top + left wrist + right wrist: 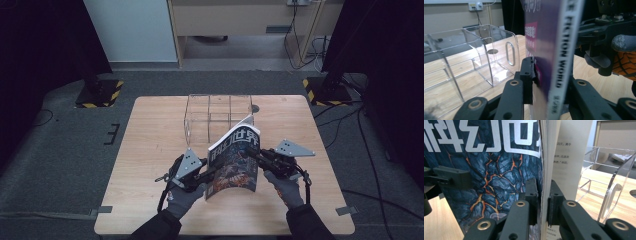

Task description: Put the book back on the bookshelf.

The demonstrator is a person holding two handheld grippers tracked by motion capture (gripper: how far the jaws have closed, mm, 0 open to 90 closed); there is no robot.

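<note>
A magazine (235, 160) with a dark blue cracked-lava cover and white title stands upright above the table's front middle, held from both sides. My left gripper (211, 175) is shut on its lower spine edge; in the left gripper view the jaws (549, 77) clamp the white spine reading "FICTION WORLD" (564, 50). My right gripper (251, 151) is shut on the opposite page edge; its jaws (543, 195) pinch the cover (499, 170) and a stack of pages. A clear acrylic organizer (215, 117) with compartments stands just behind the magazine.
The wooden table (150, 150) has bare room left and right of the organizer (474, 57). A round hole (255, 107) sits in the tabletop by the organizer's right back corner. Black stands with striped bases (100, 92) flank the table on the floor.
</note>
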